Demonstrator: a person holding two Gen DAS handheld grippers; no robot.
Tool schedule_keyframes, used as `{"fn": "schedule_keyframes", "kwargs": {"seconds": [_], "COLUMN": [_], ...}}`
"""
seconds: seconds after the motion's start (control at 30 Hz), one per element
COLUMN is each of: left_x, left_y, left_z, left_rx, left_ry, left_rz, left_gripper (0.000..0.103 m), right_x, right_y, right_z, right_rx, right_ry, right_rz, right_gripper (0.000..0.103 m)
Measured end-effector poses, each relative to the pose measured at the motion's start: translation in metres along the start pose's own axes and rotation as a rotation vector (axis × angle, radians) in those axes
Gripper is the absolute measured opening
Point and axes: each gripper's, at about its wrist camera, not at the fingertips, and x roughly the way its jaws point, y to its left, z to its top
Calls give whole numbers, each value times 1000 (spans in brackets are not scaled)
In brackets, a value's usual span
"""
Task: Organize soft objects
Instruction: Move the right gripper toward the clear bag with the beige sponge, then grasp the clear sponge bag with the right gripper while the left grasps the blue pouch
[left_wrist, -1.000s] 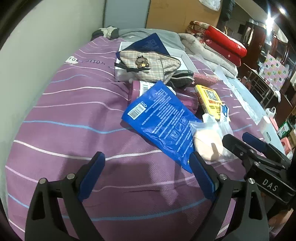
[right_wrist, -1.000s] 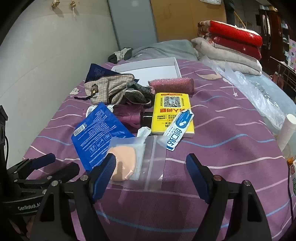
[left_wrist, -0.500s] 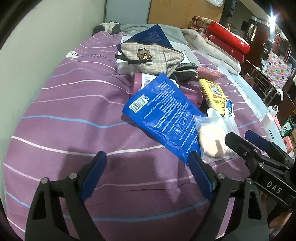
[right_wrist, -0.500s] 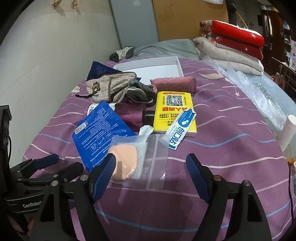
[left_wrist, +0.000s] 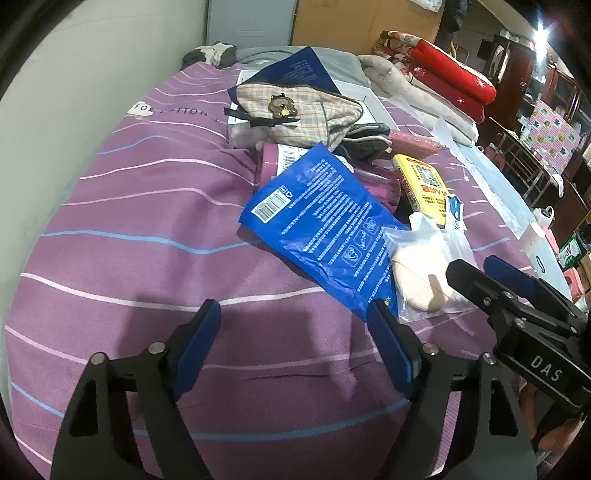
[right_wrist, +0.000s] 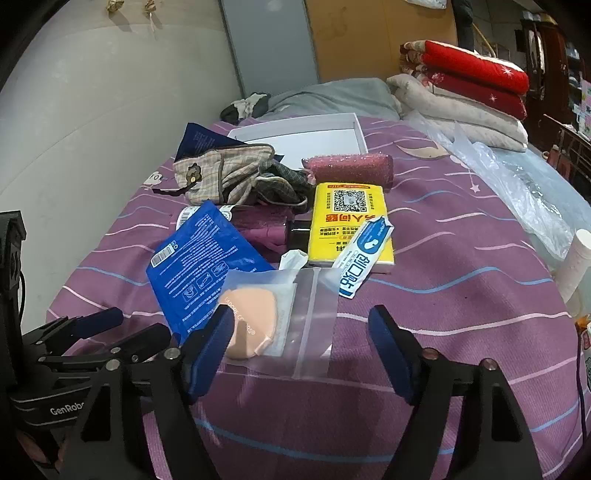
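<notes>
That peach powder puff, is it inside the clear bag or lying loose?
Inside. The peach puff shows through the clear zip bag, whose film covers it and runs past it on the bedspread. Cannot tell whether the bag is sealed.

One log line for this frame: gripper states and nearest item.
left gripper: open, empty | right gripper: open, empty | nearest: bagged powder puff, overlapping blue pack | nothing grasped

Purple striped bedsheet (right_wrist: 443, 258), blue packet (right_wrist: 199, 258), yellow pack (right_wrist: 349, 221), beige plaid pouch (right_wrist: 218, 173), peach puff (right_wrist: 251, 321).
</notes>
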Motion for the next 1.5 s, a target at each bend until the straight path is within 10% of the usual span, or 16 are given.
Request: {"fn": "schedule_keyframes", "kwargs": {"seconds": [0.3,0.87,1.17,1.5], "left_x": [5,4,5,-9], "left_y": [0,3,2,9], "left_z": [-1,-2,-3,7], "left_rx": [1,-9,-11,-50], "left_ry": [31,30,36,-20], "left_rz": [-27,-87,-91,-145], "left_gripper": [62,60,60,60], "right_x": [7,14,15,-8], "right_y": [0,-5,-4,-16], "right_z": [0,-1,-2,2], "right_rx": [-3,31,63,114], "right_ry": [53,81,97,-25], "right_rz": [20,85,186,177], "right_gripper": [59,58,12,2]}}
